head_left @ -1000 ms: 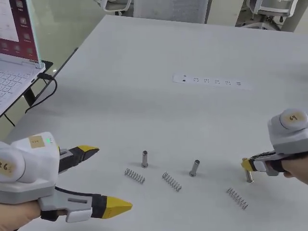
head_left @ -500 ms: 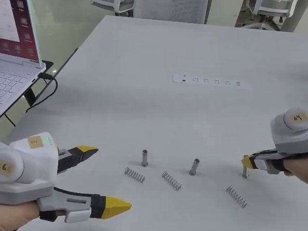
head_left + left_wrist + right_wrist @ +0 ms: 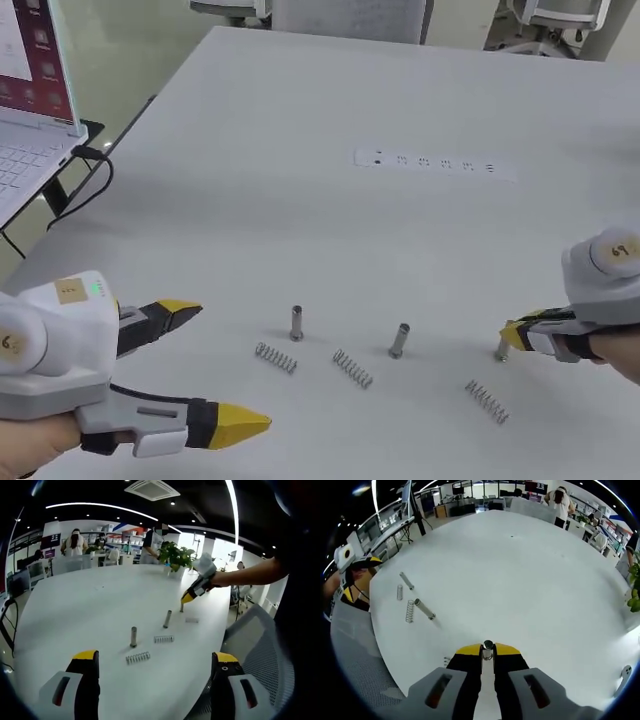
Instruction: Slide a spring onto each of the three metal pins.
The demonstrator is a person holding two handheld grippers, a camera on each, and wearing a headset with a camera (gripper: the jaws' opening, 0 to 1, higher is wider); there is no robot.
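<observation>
**Item 1, right gripper** (image 3: 487,652). My jaws were together, clamped on the short silver steel pin (image 3: 487,644) at my very tips. Its rounded head showed just above them. It stood over the pale grey tabletop (image 3: 300,200).

**Item 2, nearest coiled wire spring** (image 3: 486,400). It lay flat just beside my right tips, on no pin.

**Item 3, middle pin** (image 3: 400,340) and **far pin** (image 3: 296,322). Both were between my two grippers, the middle one leaning. The middle spring (image 3: 352,368) and the far spring (image 3: 275,357) each lay loose near its pin, neither threaded on.

**Item 4, left gripper** (image 3: 222,368). My jaws were wide apart and held nothing. They pointed toward the far spring, with a gap between.

**Handling, as judged.**
- **Pins:** light, rigid and smooth, so likely to slip or topple. They were best held low on the shaft, leaving the top bare for a spring.
- **Springs:** very light, soft along their length and apt to roll. They would deform under a hard squeeze. They were best pinched gently across the coils near mid-length, keeping one open end free to meet the pin.
</observation>
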